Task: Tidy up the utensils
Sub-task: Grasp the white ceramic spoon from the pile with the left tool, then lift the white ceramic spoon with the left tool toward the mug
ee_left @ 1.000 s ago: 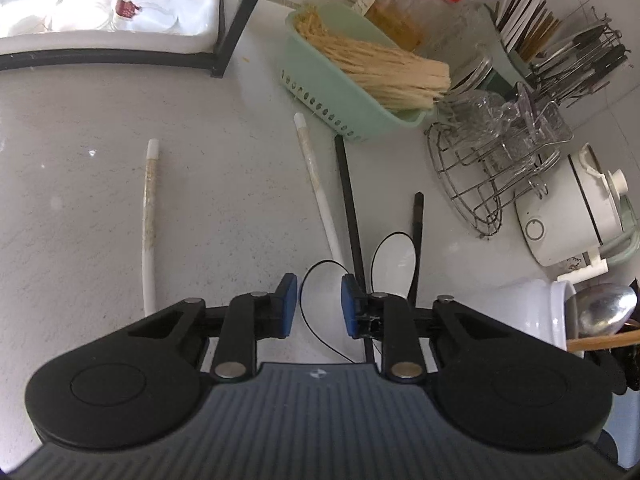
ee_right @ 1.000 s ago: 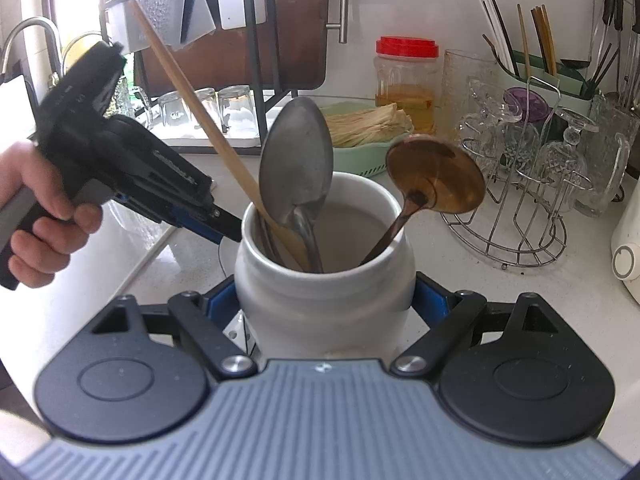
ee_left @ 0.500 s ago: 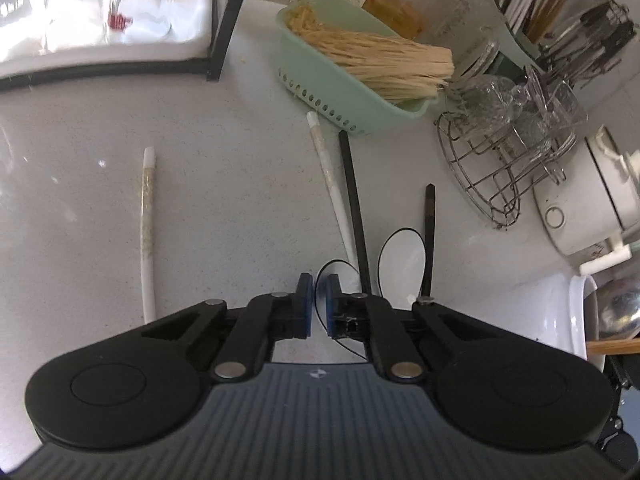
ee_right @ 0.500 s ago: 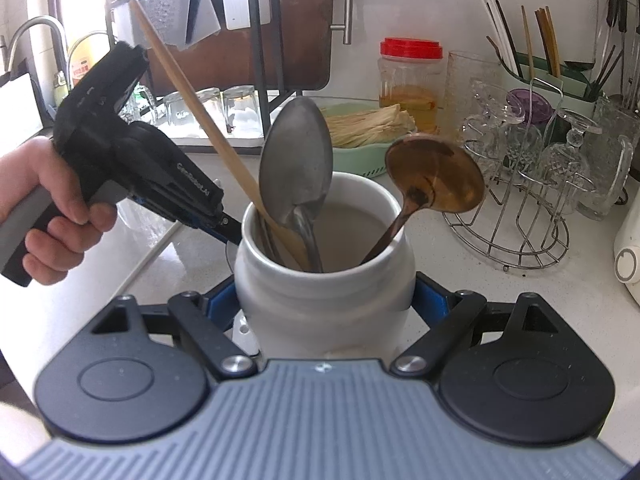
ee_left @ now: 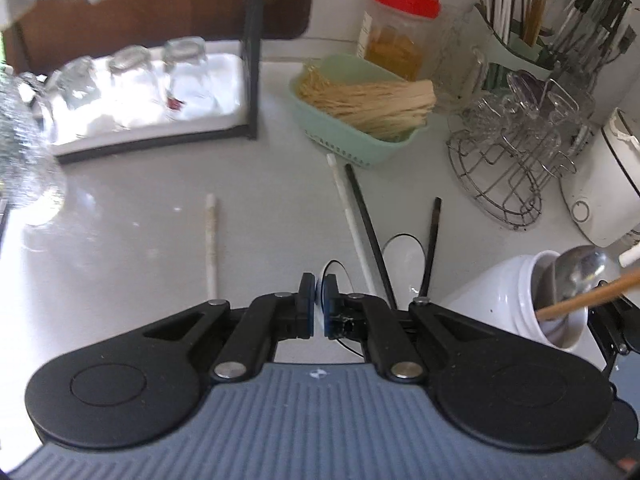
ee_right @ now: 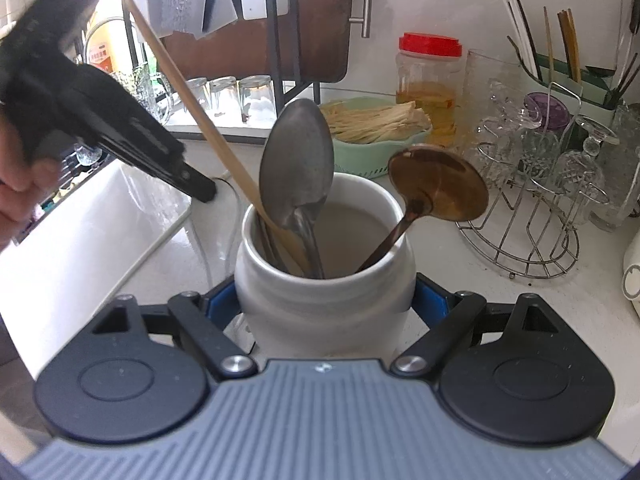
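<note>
My left gripper (ee_left: 319,300) is shut on the black-rimmed white bowl of a spoon (ee_left: 338,276), whose black handle (ee_left: 368,224) points away toward the basket. A second such spoon (ee_left: 402,254) lies just to its right on the counter. A white stick (ee_left: 348,208) lies beside the handles and another (ee_left: 211,244) further left. My right gripper (ee_right: 326,304) is shut on a white ceramic jar (ee_right: 324,304) that holds a metal spoon (ee_right: 298,164), a copper spoon (ee_right: 438,182) and a wooden stick (ee_right: 192,96). In the right wrist view, the left gripper (ee_right: 206,194) hangs left of the jar.
A green basket (ee_left: 340,136) of straw-coloured sticks, a red-lidded jar (ee_left: 400,36), a wire rack (ee_left: 504,184) of glasses, a chopstick holder (ee_left: 516,32) and a white appliance (ee_left: 600,192) line the back. A black-framed rack with upturned glasses (ee_left: 140,92) stands back left. A sink (ee_right: 100,220) lies left.
The left jaws closed on the near spoon's bowl, then the gripper rose and tipped up toward the back wall. The right gripper and jar stayed put.
</note>
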### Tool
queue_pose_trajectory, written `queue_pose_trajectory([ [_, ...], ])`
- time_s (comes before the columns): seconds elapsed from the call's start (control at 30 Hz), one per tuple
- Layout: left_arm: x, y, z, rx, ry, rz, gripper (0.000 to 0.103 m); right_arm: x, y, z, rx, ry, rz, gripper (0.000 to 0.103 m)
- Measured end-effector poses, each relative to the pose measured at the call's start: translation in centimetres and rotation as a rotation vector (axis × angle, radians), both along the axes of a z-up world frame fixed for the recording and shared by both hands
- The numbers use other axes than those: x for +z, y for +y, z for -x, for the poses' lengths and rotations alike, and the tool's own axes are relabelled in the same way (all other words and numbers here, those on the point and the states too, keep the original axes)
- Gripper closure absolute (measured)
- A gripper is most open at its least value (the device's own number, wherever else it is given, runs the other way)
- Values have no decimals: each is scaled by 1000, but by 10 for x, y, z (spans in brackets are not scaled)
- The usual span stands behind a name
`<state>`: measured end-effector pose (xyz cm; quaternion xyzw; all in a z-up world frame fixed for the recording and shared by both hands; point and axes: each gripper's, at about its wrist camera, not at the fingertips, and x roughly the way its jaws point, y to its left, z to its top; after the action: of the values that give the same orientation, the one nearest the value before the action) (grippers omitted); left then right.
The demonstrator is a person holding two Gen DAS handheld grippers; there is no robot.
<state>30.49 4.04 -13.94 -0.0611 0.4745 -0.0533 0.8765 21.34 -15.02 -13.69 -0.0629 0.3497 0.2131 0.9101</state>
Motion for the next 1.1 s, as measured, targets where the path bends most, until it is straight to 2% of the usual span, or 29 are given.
queue_pose_trajectory([
  [0.3,36,4,25,92,-38,-66,99,1,2,-5,6,17,8,12],
  [0.7,69,7,47,136,-102,-75,99,1,2,-3,15,16,10,12],
  [1.1,108,-8,39,53,-185,-99,98,1,2,7,30,6,2,12],
])
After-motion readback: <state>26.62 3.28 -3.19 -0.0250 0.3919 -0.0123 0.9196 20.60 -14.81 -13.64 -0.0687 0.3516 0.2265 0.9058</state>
